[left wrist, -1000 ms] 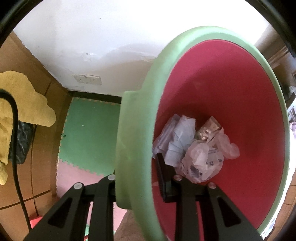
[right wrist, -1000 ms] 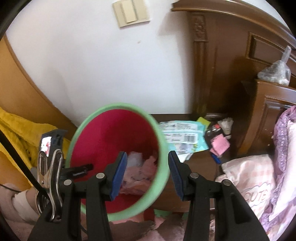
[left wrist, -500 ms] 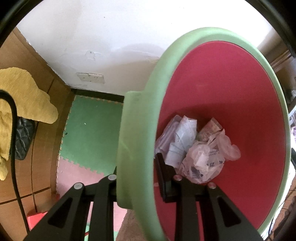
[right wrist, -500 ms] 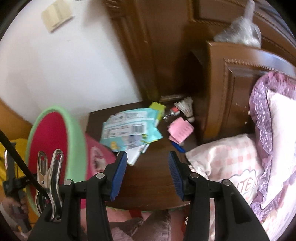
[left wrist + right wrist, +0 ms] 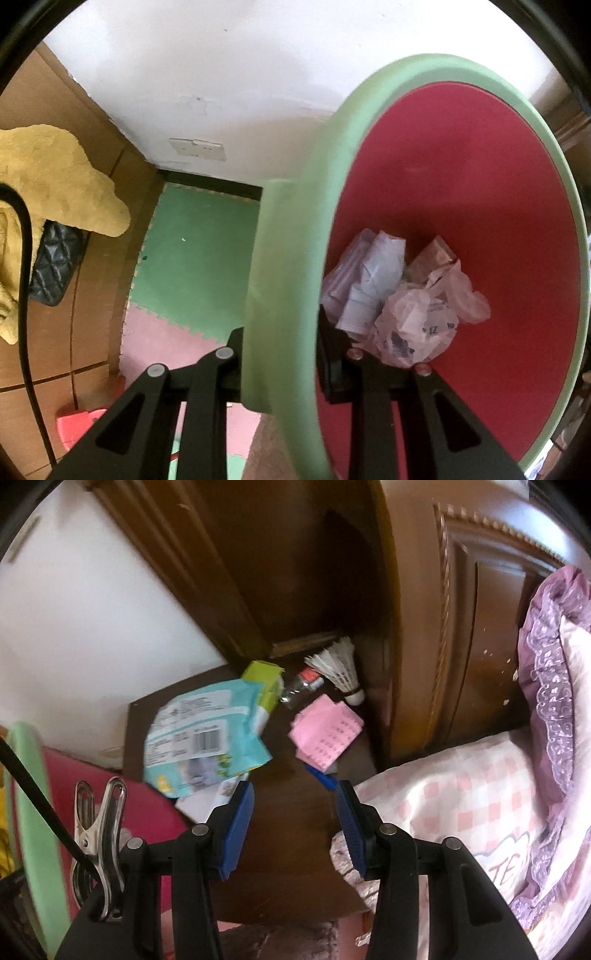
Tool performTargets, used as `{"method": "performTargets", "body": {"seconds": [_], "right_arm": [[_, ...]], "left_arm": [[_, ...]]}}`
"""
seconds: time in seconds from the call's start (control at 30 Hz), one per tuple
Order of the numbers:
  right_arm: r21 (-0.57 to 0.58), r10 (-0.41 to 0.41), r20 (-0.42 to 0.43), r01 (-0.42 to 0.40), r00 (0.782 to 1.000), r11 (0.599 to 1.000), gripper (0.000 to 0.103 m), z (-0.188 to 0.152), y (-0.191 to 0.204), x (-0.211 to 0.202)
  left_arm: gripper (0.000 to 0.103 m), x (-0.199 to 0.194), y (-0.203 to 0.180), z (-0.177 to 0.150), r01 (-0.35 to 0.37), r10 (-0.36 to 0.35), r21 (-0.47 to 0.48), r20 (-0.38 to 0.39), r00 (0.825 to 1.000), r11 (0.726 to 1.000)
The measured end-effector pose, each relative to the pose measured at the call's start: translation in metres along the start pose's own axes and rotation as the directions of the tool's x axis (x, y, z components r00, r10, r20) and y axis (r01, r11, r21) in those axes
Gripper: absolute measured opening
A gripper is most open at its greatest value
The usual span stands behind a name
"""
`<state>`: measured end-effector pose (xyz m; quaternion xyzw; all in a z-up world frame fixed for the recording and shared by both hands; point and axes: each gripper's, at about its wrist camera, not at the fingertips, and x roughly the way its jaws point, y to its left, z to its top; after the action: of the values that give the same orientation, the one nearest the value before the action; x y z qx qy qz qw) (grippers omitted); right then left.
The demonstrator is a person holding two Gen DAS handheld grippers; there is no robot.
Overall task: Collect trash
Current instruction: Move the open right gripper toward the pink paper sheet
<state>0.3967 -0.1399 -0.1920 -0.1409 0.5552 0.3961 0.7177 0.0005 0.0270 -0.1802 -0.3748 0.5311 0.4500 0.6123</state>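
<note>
My left gripper [image 5: 280, 354] is shut on the green rim [image 5: 284, 295] of a trash bin with a red inside [image 5: 461, 206], held off the floor. Crumpled wrappers and paper [image 5: 399, 299] lie at its bottom. The bin's rim [image 5: 26, 812] also shows at the left of the right wrist view. My right gripper [image 5: 293, 808] is open and empty, hovering over a dark wooden bedside table [image 5: 291, 849]. On that table lie a light blue wipes packet [image 5: 199, 738], a pink paper pad [image 5: 325, 734], a yellow-green box [image 5: 264, 675], a small clear bottle [image 5: 299, 686] and a shuttlecock [image 5: 341, 668].
A carved wooden headboard [image 5: 461, 627] rises behind the table. Pink checked bedding [image 5: 461, 794] and a purple frilled pillow [image 5: 554, 664] crowd the right. Below the bin lie green and pink foam mats [image 5: 199, 251]; a yellow cloth [image 5: 44, 177] hangs at the left by a wooden wall.
My right gripper swung away from the bin's mouth, rightward and down over the bedside table, jaws unchanged. The left gripper kept its hold on the bin, nearly still.
</note>
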Motion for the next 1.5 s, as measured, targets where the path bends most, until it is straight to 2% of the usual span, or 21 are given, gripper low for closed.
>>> {"method": "performTargets", "body": {"seconds": [0.3,0.37,0.43,0.5,0.63,0.77,1.07,1.5], "right_arm": [[0.026,0.023,-0.080,-0.021,0.997,0.999,0.048,0.016,-0.016,0.049],[0.049,0.031,-0.084,-0.027,0.996,0.998,0.050,0.019,-0.019,0.058],[0.067,0.032,-0.075,-0.027,0.997,0.997,0.058,0.022,-0.019,0.065],[0.074,0.020,-0.070,-0.015,0.997,0.997,0.063,0.025,-0.018,0.071],[0.096,-0.027,-0.071,0.034,0.997,0.995,0.063,0.030,-0.018,0.086],[0.123,-0.042,-0.091,0.053,0.995,0.991,0.063,0.032,-0.021,0.101],[0.114,-0.057,-0.100,0.068,0.993,0.991,0.063,0.036,-0.014,0.121],[0.009,-0.130,-0.133,0.132,0.983,0.991,0.063,0.033,0.005,0.139]], "left_arm": [[0.024,-0.002,0.011,-0.004,0.007,-0.006,-0.075,0.005,1.000,0.997],[0.024,-0.002,0.012,-0.006,0.003,-0.003,-0.088,0.005,1.000,0.996],[0.024,-0.003,0.012,-0.008,-0.002,0.002,-0.094,0.005,1.000,0.996],[0.024,-0.003,0.012,-0.010,-0.010,0.010,-0.097,0.006,1.000,0.995],[0.024,-0.001,0.014,-0.010,-0.017,0.017,-0.111,0.004,1.000,0.994],[0.024,-0.001,0.015,-0.011,-0.020,0.021,-0.120,0.003,1.000,0.993],[0.024,-0.002,0.012,-0.010,-0.023,0.024,-0.124,0.001,1.000,0.992],[0.025,-0.003,0.012,-0.013,-0.026,0.026,-0.128,0.000,1.000,0.991]]}}
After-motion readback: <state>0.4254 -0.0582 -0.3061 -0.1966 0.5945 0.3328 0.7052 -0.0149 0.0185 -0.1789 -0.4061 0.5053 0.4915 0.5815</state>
